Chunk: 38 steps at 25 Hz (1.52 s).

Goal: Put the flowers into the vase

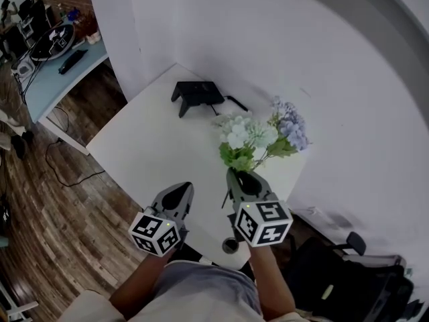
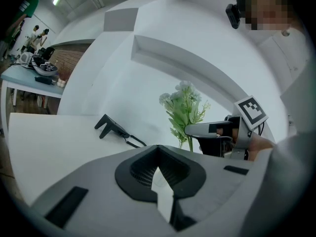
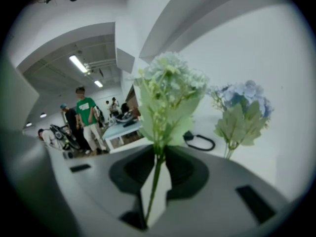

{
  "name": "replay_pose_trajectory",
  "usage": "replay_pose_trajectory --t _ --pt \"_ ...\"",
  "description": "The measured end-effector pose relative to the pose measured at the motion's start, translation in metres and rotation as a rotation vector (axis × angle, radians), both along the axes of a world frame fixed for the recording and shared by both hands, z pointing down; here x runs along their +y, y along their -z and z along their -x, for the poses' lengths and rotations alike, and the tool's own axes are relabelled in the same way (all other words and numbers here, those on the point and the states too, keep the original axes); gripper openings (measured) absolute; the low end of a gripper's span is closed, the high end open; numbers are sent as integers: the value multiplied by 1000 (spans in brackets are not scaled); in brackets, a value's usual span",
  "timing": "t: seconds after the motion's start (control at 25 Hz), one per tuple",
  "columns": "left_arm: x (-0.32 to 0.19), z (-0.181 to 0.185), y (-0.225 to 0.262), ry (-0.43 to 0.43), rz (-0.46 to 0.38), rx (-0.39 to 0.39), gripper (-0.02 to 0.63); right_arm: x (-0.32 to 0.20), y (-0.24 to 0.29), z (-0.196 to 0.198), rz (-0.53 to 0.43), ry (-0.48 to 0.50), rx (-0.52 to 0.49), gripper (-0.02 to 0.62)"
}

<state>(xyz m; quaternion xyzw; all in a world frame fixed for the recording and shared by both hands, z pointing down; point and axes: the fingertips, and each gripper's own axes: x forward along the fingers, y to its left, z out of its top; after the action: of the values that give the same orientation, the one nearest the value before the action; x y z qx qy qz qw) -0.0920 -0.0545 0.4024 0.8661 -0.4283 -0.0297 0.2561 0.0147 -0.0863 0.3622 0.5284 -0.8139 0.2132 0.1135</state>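
Note:
My right gripper (image 1: 236, 175) is shut on the thin green stem of a white and pale green flower bunch (image 1: 244, 136), held upright above the white table (image 1: 144, 146). In the right gripper view the stem (image 3: 157, 169) runs down between the jaws of the right gripper (image 3: 157, 163) and the bloom (image 3: 170, 80) fills the middle. A blue-purple flower (image 1: 289, 127) stands just right of it; its stem (image 3: 228, 151) drops behind the gripper body. No vase shows in any view. My left gripper (image 1: 179, 190) is shut and empty at the table's near edge, also seen in its own view (image 2: 158, 169).
A black stand with a cable (image 1: 196, 95) lies at the table's far side. White walls (image 1: 268, 39) close off the back and right. A black office chair (image 1: 355, 277) sits at lower right. Wooden floor (image 1: 40, 206) and a desk (image 1: 57, 66) lie left. People stand far off (image 3: 86, 117).

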Motion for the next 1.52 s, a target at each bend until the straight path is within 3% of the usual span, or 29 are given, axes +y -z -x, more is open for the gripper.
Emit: replay_pose_trajectory --t 0.48,0.76,1.2,1.52 --pt "-9 -12 -8 -10 26 10 25 -14 25 -32 -141 -19 49 81" --pt "-11 -16 -11 -17 40 9 25 -21 49 -41 -276 -26 96 81" --pt "-17 -34 -12 -28 36 3 25 -35 41 -57 -349 -51 182 81" --pt "-18 -48 -20 -63 56 -6 25 -43 34 -64 -401 -92 189 81"
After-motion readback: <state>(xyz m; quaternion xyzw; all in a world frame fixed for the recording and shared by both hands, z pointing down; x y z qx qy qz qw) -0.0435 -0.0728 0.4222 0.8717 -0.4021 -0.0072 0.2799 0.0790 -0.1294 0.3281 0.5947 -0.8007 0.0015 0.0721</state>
